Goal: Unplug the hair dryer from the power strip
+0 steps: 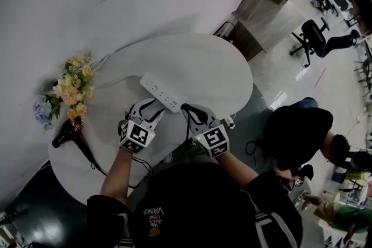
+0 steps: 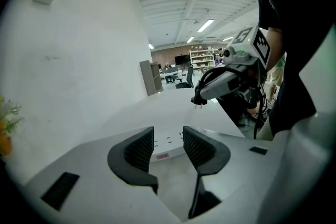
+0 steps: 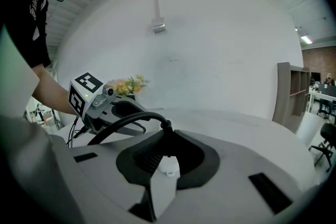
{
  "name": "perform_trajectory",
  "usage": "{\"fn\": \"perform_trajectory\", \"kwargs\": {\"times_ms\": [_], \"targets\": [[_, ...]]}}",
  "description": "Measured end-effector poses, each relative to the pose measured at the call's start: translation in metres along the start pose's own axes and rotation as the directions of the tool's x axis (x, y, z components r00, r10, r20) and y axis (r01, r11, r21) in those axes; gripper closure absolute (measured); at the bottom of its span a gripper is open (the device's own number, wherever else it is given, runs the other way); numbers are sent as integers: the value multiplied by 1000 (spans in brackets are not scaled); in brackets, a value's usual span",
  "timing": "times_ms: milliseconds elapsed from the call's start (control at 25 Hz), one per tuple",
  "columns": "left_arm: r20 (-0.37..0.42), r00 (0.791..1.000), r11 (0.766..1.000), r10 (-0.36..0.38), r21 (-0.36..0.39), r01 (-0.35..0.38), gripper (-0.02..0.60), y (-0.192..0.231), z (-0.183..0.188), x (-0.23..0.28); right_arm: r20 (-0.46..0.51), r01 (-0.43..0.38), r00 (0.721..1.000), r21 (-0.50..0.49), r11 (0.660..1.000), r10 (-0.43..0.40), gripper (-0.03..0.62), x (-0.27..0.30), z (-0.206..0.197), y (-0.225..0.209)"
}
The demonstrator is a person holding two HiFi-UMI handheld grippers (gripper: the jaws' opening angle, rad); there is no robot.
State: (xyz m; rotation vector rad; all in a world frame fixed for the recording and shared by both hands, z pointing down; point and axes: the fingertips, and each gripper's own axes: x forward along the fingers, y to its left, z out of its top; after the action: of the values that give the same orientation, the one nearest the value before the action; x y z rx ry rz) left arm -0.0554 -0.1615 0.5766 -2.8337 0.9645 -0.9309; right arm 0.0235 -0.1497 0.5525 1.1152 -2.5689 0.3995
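The hair dryer lies at the far left of the white surface, close to its edge and just below a bunch of flowers. Its black cord runs along that edge toward the person.

The left gripper hangs over the near end of the power strip. Its fingers stand apart with nothing between them, so the strip is not pinned down.

To the right, the right gripper has its fingers closed on the black plug. The plug's prongs hang bare in the air, clear of the strip, so the unplugging itself looks done.

The risk now lies in the cord:
- **Dragging the dryer:** carrying the plug further up or to the right could take up the slack and pull the dryer toward the edge, or through the flowers.
- **Losing the plug:** the grip sits on a small, smooth plug body. A tug from the cord's weight could twist it out of the fingers, and it might fall past the rim and pull the cord after it.
- **Shifting the strip:** the strip is loose and light, and the cord or either gripper brushing it would shove it across the surface.
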Motion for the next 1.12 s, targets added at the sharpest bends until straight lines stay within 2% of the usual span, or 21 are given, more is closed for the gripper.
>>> {"fn": "perform_trajectory", "kwargs": {"times_ms": [200,320,560,680,880,1120], "targets": [[79,995,998,56,-11,-55,433,-2,14,-21,20,28,999,17,999,-28,522,-12,4,4],[131,988,996,83,-43,-78,465,-4,22,-35,28,45,999,23,999,-46,522,-19,5,7],[194,972,991,130,-54,-122,511,-5,38,-64,51,82,995,38,996,-84,522,-33,11,13],[240,960,988,144,-89,-126,529,-7,44,-79,63,101,993,45,994,-104,522,-40,14,16],[275,948,985,161,-99,-138,548,-10,47,-98,85,126,988,62,990,-131,522,-48,19,23],[317,937,986,149,-122,-116,560,-20,52,-115,119,160,978,91,983,-170,522,-66,27,33]]}}
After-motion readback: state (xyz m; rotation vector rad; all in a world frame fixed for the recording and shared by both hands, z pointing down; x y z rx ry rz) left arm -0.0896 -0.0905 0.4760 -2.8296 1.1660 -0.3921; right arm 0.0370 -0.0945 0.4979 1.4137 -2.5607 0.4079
